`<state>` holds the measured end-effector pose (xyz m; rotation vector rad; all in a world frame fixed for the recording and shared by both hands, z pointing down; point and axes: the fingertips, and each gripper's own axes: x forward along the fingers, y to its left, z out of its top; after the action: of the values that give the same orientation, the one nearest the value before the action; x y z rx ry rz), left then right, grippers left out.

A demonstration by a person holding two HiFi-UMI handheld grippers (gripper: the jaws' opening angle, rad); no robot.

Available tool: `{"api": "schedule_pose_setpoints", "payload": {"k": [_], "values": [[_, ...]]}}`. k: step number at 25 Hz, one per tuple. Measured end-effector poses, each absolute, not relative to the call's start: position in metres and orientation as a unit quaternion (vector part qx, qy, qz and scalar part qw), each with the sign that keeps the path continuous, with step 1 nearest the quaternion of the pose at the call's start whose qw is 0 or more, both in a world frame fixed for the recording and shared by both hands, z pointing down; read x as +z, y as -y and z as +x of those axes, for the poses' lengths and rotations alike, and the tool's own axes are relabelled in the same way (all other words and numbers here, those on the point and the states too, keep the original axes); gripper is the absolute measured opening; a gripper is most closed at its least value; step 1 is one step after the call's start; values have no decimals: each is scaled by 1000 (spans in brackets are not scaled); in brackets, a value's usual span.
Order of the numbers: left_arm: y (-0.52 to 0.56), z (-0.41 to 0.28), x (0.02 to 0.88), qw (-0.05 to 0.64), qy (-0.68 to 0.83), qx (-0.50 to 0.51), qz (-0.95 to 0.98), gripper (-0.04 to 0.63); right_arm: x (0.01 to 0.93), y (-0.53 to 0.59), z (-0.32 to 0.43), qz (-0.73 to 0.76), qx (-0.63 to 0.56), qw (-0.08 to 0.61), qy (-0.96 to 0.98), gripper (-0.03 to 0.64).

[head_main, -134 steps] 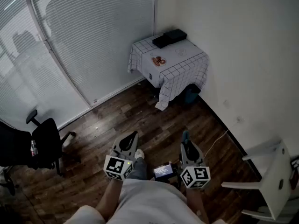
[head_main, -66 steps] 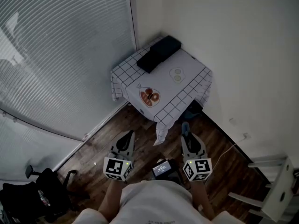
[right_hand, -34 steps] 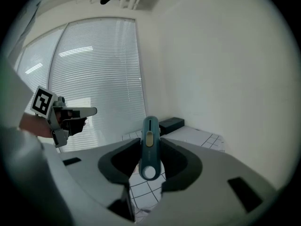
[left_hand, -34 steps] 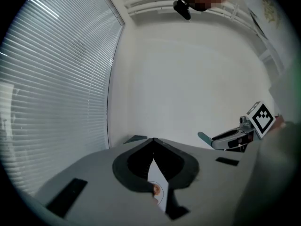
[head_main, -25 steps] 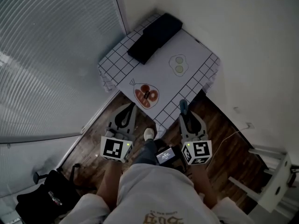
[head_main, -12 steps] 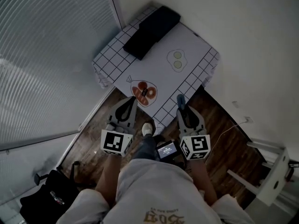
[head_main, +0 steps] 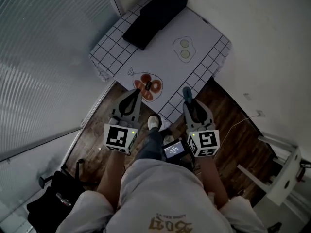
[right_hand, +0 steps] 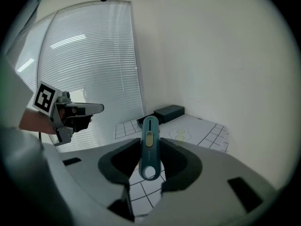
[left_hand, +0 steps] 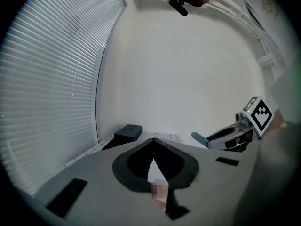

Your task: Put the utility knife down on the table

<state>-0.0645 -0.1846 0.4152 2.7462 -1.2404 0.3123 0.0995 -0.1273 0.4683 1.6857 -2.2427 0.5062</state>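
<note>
Right hand-held gripper (head_main: 190, 105) is clamped on the utility knife (right_hand: 150, 142). The knife is teal with a yellow slider and is gripped low on its body, so most of it sticks out past the jaw tips. Left hand-held gripper (left_hand: 153, 141) has its jaws together at the tips with nothing between them, and it hangs level with the right one on the other side of the person's leg.

We place the knife in the air at the near edge of the bench (head_main: 163, 57), not yet clearly over the top. The head view shows its tip about at the hanging hem of the grid cloth, with wood floor (head_main: 228, 115) below. The bench is small and stands in a corner. A black box (head_main: 154, 12) sits on its far side, and a red print (head_main: 148, 86) and two green circles (head_main: 184, 48) are drawn on the cloth. We judge the set-down has not begun.

What could go wrong:
- If the jaws open here, the knife lands on the draped cloth or the floor, because the hem gives no support. The person's shoe (head_main: 153, 122) is right under that spot.
- If the knife is set too near the edge, it could slide off with the cloth.
- The long overhang past the jaws means the tip would touch first. That could lever the knife in the grip or snag and drag the cloth.
- We can't tell whether the blade is out. If it is, it could cut the cloth.
- The idle left hand-held gripper is close to the cloth edge and could catch it.
</note>
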Motion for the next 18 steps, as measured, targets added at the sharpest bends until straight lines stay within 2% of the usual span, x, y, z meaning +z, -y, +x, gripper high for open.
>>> {"api": "schedule_pose_setpoints", "payload": {"k": [18], "values": [[190, -56, 459, 95, 388, 126, 908, 8, 507, 127, 100, 585, 207, 179, 764, 135]]}}
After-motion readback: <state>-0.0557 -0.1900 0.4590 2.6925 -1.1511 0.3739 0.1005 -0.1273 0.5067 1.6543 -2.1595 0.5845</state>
